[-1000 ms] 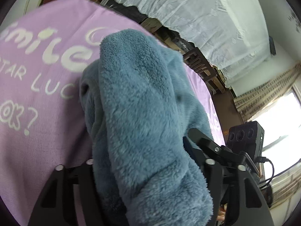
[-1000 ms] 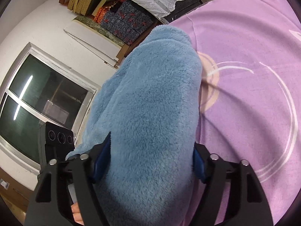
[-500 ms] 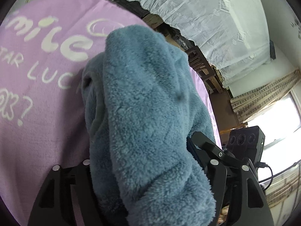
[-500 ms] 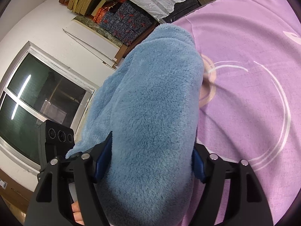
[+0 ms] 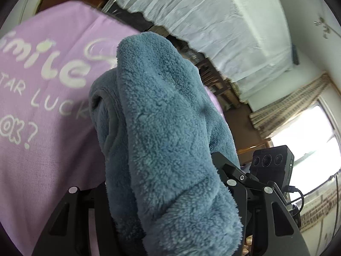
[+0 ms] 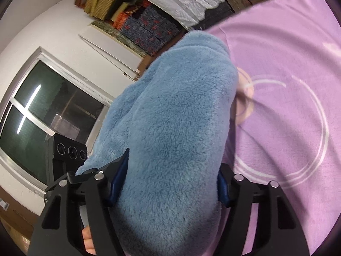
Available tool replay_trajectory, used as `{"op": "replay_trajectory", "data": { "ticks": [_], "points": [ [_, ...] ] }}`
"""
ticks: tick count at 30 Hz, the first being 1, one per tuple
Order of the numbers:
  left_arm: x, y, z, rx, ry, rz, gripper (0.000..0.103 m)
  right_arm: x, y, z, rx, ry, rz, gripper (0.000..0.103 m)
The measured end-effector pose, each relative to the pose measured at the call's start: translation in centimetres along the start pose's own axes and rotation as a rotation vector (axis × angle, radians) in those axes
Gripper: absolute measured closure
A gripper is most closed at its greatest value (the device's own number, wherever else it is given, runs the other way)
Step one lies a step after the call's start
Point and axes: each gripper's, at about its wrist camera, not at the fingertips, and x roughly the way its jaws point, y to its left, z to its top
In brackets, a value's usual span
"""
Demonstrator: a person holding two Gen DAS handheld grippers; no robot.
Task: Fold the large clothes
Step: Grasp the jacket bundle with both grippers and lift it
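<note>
A thick blue fleece garment [image 5: 162, 115] fills the middle of both views and hangs down toward a purple bedsheet [image 5: 42, 149] with white lettering. My left gripper [image 5: 168, 192] is shut on a bunched fold of it; the fleece hides the fingertips. My right gripper [image 6: 170, 183] is shut on another bunch of the same garment [image 6: 177, 128], blue pads pressing in from both sides. The sheet also shows in the right wrist view [image 6: 287, 117]. Each view shows the other gripper's camera box close by.
A white lace curtain [image 5: 213, 21] and wooden furniture stand beyond the bed's far edge. A bright window [image 5: 309, 138] is at the right. The right wrist view shows a dark window [image 6: 42, 117] and stacked boxes [image 6: 136, 21] on a shelf.
Both grippers have lifted the fleece garment a little higher over the sheet. Both grips are unchanged.
</note>
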Motion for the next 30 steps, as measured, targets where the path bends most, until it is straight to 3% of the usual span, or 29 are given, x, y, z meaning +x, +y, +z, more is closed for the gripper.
{"op": "replay_trajectory", "data": {
  "ticks": [8, 19, 24, 30],
  "points": [
    [-5.2, -6.1, -4.4, 0.124, -0.080, -0.050, 0.046, -6.7, 5.1, -3.1, -0.092, -0.131, 0.027, 0.037],
    [-8.9, -14.0, -12.9, 0.229, -0.044, -0.099, 0.046, -17.7, 8.6, -11.2, -0.113, -0.193, 0.012, 0.037],
    [-7.7, -19.0, -16.4, 0.309, 0.013, -0.162, 0.046, -24.9, 9.4, -15.4, -0.116, -0.276, -0.050, 0.037],
    [-3.2, -24.5, -19.8, 0.408, 0.110, -0.221, 0.045, -32.5, 7.7, -19.2, -0.078, -0.391, -0.142, 0.037]
  ]
}}
